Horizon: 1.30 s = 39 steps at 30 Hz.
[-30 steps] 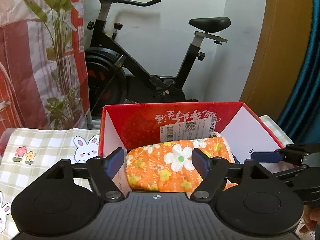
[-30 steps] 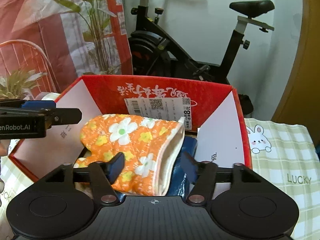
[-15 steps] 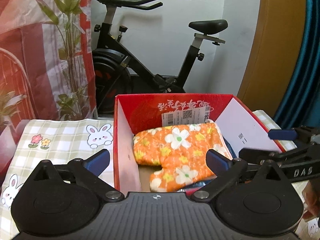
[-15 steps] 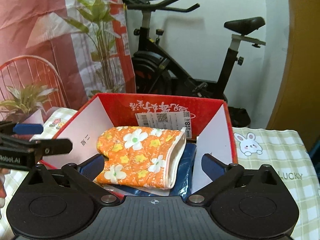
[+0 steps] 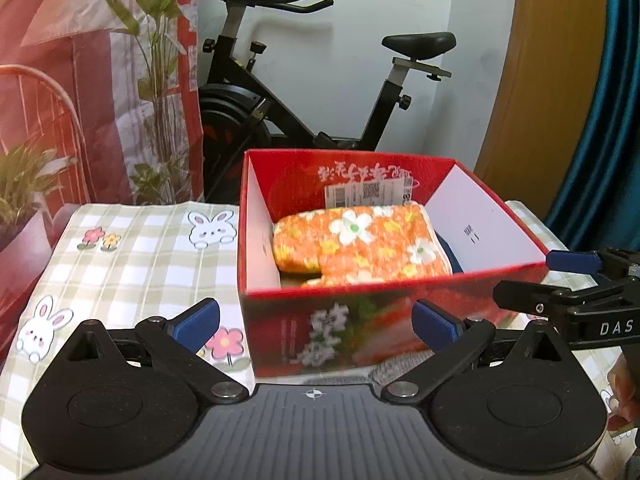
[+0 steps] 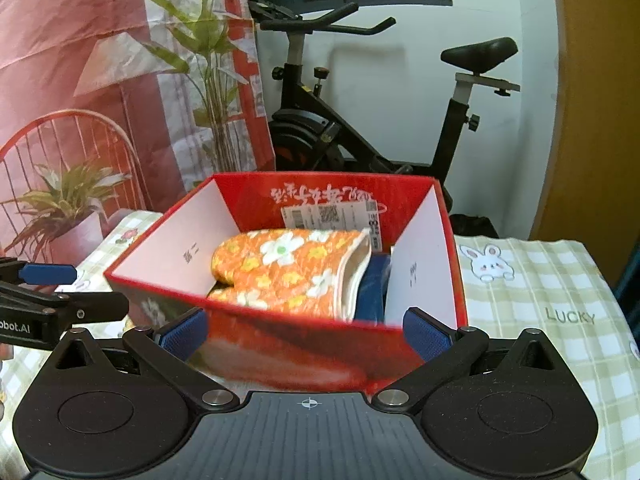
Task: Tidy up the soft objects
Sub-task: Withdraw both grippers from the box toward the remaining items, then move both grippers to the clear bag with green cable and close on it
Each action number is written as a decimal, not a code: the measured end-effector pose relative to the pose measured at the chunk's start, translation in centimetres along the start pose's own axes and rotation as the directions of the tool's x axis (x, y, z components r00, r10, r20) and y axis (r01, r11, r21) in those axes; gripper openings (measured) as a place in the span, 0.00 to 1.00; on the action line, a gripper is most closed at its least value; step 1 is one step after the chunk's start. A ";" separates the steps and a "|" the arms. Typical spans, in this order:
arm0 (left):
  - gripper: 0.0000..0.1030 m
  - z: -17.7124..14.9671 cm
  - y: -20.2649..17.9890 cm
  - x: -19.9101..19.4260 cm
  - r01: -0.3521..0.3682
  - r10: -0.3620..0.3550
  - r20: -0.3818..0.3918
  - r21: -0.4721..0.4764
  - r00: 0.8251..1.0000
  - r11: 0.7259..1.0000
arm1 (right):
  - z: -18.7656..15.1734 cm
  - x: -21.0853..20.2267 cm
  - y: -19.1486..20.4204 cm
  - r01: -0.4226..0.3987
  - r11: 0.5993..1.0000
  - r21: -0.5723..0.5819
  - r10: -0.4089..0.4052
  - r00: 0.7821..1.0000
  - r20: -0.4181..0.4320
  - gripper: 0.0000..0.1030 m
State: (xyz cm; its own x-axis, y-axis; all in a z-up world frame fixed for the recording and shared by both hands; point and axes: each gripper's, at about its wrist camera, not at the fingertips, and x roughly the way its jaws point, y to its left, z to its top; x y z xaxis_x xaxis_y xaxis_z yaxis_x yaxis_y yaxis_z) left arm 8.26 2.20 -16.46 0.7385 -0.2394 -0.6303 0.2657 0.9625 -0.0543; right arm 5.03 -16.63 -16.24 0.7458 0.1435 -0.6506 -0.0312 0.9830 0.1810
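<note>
An orange flowered oven mitt (image 5: 362, 246) lies inside a red cardboard box (image 5: 360, 324), on top of a dark blue soft item (image 6: 370, 290). The mitt (image 6: 288, 276) and the box (image 6: 280, 350) also show in the right wrist view. My left gripper (image 5: 316, 322) is open and empty, in front of the box's near wall. My right gripper (image 6: 306, 330) is open and empty, also at the near wall. Each gripper shows at the edge of the other's view. A grey knitted item (image 5: 400, 366) peeks out below the box by the left gripper.
The box stands on a green checked cloth with rabbits (image 5: 140, 256), which extends right of the box (image 6: 540, 300). Behind are an exercise bike (image 5: 320, 112), a potted plant (image 6: 64, 208) with a red wire chair, and a red curtain.
Both grippers opened wide and let go of the mitt, then pulled back and up out of the box. The mitt now lies flat inside.
</note>
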 end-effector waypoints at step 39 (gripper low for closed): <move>1.00 -6.4 -1.3 -2.3 -0.057 0.056 -0.026 -0.060 0.998 0.997 | -7.5 -2.2 -0.8 0.030 0.999 0.036 -0.028 0.998 -0.064 1.00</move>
State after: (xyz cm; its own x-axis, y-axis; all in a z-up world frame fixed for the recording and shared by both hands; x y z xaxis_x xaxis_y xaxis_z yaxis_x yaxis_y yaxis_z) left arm 2.23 2.30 -19.85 0.7361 -0.1819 -0.6520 0.1850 0.9806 -0.0647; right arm -1.56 -16.88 -20.50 0.7026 0.1228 -0.7009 0.0156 0.9821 0.1876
